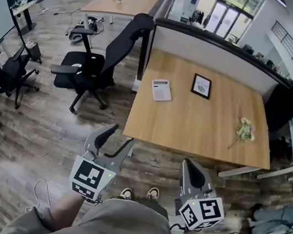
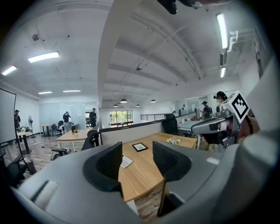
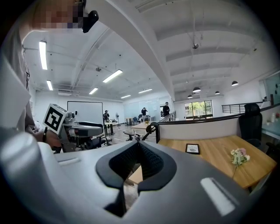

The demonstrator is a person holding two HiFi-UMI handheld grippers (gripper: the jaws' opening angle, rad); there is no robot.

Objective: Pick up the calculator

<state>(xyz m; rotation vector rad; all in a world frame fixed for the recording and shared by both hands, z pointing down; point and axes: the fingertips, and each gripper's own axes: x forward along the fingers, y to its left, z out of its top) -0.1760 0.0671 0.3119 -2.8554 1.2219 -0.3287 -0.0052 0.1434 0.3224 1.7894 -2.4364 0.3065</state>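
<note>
Bright, even ceiling strip lights plus window daylight — fisheye bending at edges.

The calculator is showing white against a counter that is glowing in light honey wood grain. The picture frame is showing a black border round a white middle. The flowers are looking cream and pale yellow on a green stem. The left gripper and right gripper are wearing grey shells with black ribbed pads, and their cubes are carrying black square markers on white. The chair is showing black and the floor grey-brown planks.
</note>
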